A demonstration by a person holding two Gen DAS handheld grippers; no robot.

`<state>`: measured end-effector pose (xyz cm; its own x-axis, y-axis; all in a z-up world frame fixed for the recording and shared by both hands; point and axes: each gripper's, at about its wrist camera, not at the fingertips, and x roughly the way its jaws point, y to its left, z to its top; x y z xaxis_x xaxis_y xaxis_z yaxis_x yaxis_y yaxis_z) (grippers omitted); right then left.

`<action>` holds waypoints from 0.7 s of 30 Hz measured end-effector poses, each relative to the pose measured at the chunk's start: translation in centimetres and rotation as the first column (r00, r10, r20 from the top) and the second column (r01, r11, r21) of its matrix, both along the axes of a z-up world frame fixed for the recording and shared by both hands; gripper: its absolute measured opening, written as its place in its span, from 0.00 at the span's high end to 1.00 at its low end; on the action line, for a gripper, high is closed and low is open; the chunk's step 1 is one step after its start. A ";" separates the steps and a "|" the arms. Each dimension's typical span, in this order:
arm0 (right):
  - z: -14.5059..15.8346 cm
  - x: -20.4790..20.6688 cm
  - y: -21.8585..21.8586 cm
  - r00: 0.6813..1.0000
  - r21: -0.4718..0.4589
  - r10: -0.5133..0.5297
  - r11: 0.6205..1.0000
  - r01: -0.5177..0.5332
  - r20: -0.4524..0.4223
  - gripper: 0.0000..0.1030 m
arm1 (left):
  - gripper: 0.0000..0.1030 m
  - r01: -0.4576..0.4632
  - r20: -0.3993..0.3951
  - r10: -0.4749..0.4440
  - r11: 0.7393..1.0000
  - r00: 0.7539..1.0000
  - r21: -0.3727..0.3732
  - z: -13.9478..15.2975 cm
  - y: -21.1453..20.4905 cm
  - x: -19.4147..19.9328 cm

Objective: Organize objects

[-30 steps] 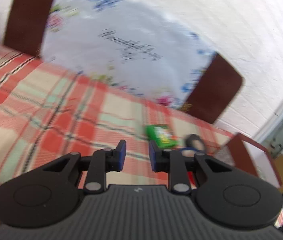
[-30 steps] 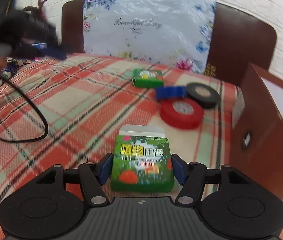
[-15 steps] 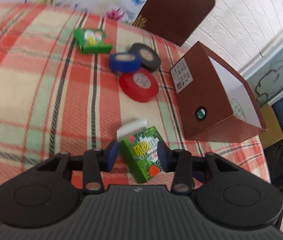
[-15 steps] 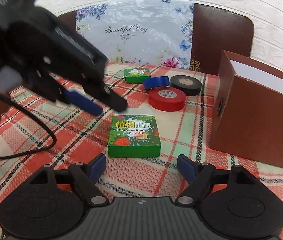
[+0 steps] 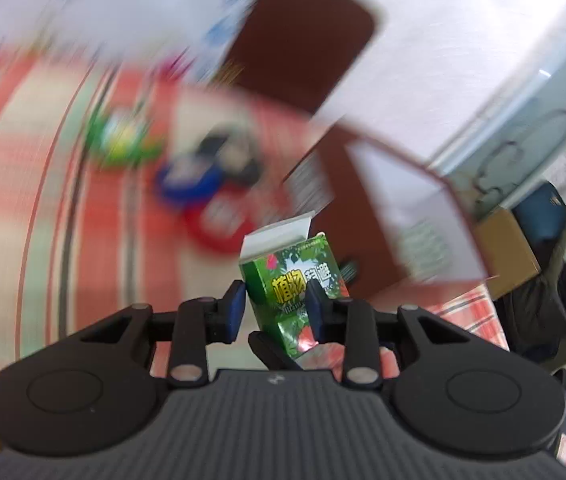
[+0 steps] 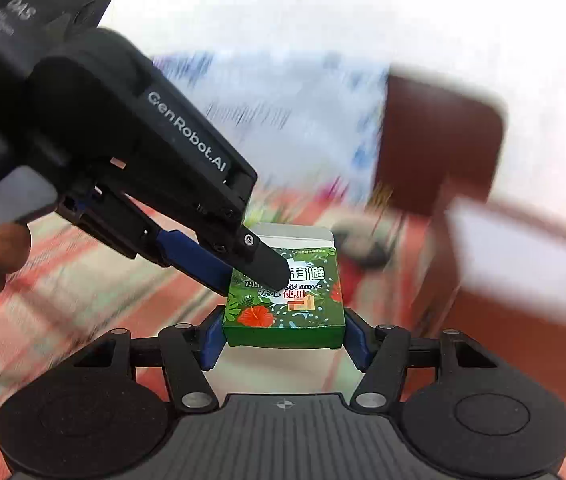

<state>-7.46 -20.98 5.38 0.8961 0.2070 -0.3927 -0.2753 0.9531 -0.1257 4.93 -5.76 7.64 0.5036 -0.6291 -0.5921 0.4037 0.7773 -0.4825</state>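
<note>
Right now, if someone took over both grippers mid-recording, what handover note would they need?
Left gripper: shut on the green carton, pinching its flat faces; the carton looks lifted, with its flap open.
Right gripper: fingers flank the same carton's sides; a firm grip is unclear.
Blurred on the plaid tablecloth: second green carton, blue tape roll, black tape roll, red tape roll, all beside the open brown box.
Done: one carton picked up.
Left: probably place it in the brown box, then the rest.
</note>
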 end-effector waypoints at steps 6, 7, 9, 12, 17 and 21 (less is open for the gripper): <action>4.9 0.0 -3.8 0.972 0.008 -0.121 0.992 0.122 0.201 0.43 | 0.65 0.117 0.192 -0.116 0.993 0.974 0.008 5.7 -5.5 0.1; 5.1 0.1 -4.7 0.968 0.008 -0.141 0.990 0.142 0.206 0.43 | 0.65 0.135 0.192 -0.135 0.991 0.972 0.013 5.6 -6.7 0.4; 4.8 0.7 -6.6 0.964 0.017 -0.183 0.983 0.183 0.191 0.43 | 0.65 0.167 0.180 -0.170 0.986 0.969 0.028 5.0 -9.2 1.0; 4.0 2.0 -9.3 0.965 0.050 -0.232 0.972 0.228 0.120 0.43 | 0.63 0.181 0.146 -0.186 0.982 0.972 0.045 3.4 -12.0 2.0; 2.3 3.3 -11.2 0.963 0.072 -0.263 0.963 0.259 0.050 0.41 | 0.63 0.173 0.120 -0.182 0.982 0.976 0.080 1.8 -14.0 2.9; 1.8 3.6 -11.0 0.965 0.073 -0.253 0.966 0.249 0.063 0.40 | 0.64 0.161 0.135 -0.176 0.980 0.975 0.117 1.6 -14.0 2.6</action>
<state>-3.82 -31.99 7.21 0.9476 -0.0057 -0.3193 -0.0186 0.9971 -0.0731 7.57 -19.77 9.23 0.4803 -0.6510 -0.5877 0.5928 0.7348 -0.3295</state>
